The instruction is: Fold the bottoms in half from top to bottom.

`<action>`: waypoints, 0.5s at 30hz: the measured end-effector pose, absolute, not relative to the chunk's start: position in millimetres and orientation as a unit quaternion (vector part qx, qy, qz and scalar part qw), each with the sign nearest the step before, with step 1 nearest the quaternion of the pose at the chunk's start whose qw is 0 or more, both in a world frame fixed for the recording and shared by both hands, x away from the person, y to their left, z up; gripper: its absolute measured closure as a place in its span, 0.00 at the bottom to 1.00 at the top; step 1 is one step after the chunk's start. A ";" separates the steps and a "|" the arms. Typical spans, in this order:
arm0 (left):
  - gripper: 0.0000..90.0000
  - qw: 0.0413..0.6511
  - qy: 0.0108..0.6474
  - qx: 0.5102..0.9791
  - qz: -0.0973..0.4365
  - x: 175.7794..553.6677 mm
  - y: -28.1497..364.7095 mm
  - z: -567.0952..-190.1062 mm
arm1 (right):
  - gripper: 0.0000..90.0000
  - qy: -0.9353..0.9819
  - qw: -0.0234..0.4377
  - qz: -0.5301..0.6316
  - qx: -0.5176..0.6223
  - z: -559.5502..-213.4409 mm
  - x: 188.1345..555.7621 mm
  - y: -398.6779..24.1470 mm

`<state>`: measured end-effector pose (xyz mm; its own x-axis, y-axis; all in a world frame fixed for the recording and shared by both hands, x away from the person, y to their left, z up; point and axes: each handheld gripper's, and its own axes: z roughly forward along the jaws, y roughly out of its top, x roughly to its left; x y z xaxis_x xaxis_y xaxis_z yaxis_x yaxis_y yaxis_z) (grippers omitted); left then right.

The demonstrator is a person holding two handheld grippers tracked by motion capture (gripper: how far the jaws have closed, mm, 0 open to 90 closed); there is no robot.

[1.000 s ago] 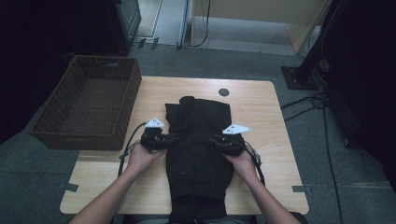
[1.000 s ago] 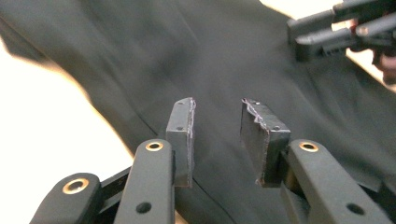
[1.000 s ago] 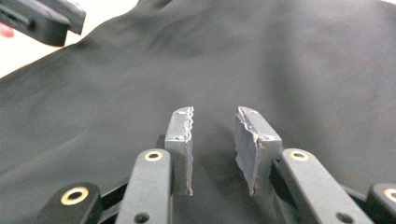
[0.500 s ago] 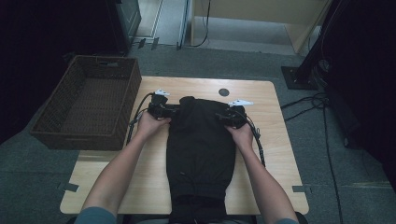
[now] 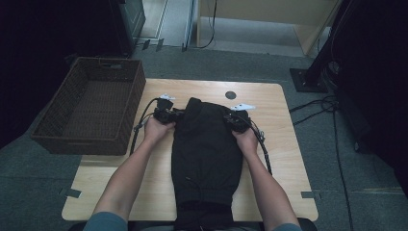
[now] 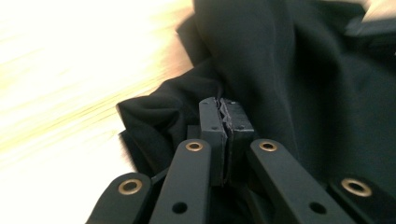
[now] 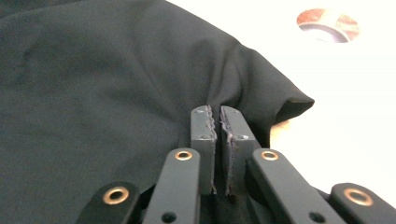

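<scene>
Peering down from the high view, I am finding the near end of the black fabric garment (image 5: 206, 159) cut off where it is hanging over the table's front edge, and its dark folds are blending together so that I cannot tell what kind of garment it is. Glare is washing out the light wooden table (image 5: 284, 144) in both gripper views, and the small round dark disc (image 5: 231, 95) near the far edge is showing only as a blurred oval in the right gripper view. The garment is lying lengthwise down the middle of the table, narrow at its far end and widening toward me, smooth and matte with a few soft creases. My left gripper (image 5: 174, 115) is sitting at the garment's far left corner; its jaws have just been closing and are now pinching a bunched fold of the cloth between the pads (image 6: 211, 122). My right gripper (image 5: 230, 119) is sitting at the far right corner, its jaws likewise just closed and clamping a puckered ridge of the fabric. The brown woven wicker basket (image 5: 57, 125) is standing just beside the table's left edge.
</scene>
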<state>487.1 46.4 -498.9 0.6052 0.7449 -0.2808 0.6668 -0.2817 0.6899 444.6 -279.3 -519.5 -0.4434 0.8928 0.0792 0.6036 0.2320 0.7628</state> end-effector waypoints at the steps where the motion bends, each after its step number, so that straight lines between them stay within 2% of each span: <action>1: 1.00 0.409 0.448 0.793 0.053 486.4 54.2 -496.6 | 0.96 0.759 0.187 0.373 0.499 -518.0 445.0 -282.3; 5: 0.99 0.396 0.457 0.795 0.049 484.8 71.3 -493.9 | 0.94 0.757 0.174 0.370 0.510 -514.7 445.1 -300.1; 7: 0.97 0.396 0.465 0.791 0.048 484.9 71.4 -491.8 | 0.93 0.757 0.193 0.356 0.513 -512.2 444.2 -303.5; 10: 0.69 0.395 0.482 0.780 0.054 488.5 72.1 -486.4 | 0.81 0.755 0.210 0.340 0.520 -510.4 444.1 -310.9; 15: 0.71 0.419 0.458 0.782 0.060 494.2 56.6 -474.8 | 0.84 0.741 0.195 0.383 0.515 -503.4 444.6 -310.5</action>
<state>494.2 56.6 -474.8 0.5736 0.7661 -0.2898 0.6656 -0.2297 0.7101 444.6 -310.5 -503.4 -0.3932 0.9134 0.1056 0.6142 0.1755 0.7694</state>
